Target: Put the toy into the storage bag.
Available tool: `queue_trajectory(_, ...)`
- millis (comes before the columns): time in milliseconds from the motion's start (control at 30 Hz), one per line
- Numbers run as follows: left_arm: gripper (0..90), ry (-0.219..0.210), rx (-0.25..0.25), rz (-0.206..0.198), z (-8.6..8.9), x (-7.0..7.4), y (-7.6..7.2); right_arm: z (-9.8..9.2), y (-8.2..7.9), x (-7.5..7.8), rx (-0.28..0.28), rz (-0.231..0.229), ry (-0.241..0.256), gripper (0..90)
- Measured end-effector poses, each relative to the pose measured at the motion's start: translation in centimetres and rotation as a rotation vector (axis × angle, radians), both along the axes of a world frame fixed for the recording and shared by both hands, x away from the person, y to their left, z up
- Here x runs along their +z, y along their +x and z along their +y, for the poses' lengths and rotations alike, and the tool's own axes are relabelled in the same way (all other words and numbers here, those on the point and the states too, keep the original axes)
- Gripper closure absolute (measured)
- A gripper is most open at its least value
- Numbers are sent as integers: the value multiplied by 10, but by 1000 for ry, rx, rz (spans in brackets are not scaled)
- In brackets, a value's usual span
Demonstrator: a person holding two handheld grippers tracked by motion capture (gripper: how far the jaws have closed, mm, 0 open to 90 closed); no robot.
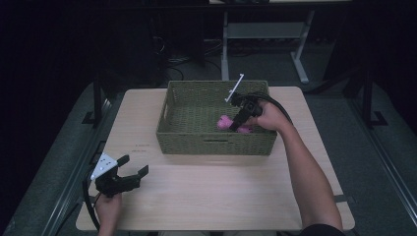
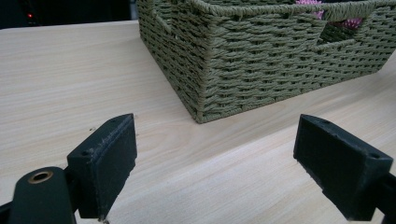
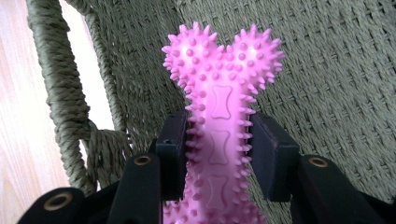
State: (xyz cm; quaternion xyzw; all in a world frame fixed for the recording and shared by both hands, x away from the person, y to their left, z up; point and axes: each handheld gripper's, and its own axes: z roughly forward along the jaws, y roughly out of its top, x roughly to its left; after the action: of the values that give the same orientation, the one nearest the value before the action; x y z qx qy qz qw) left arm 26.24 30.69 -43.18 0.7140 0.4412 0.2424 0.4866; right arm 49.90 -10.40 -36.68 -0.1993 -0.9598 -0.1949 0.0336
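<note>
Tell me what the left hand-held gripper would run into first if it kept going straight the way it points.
Most likely the woven basket: in the left gripper view its near corner sits ahead between the open jaws of the left hand-held gripper, with bare table before it. Depth is hard to judge, so the jaws could skim the tabletop first.

No readable writing anywhere

The pink spiky bone toy point(image 3: 219, 126) carries three small raised bone shapes down its middle, a moulded sign and not letters. On the tabletop point(image 1: 206, 191), just left of the woven basket point(image 1: 216, 142), sit a few faint dark marks near its left edge, too small and blurred to read as text or numbers.
</note>
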Motion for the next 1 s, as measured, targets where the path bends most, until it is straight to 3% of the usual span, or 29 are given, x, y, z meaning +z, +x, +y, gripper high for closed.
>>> queue_trajectory(400,128,0,3,-1,0,0,0,5,1,-10,8,27,-30,579)
queue_trajectory(1000,128,3,6,-2,0,1,0,9,2,-12,14,40,-22,573)
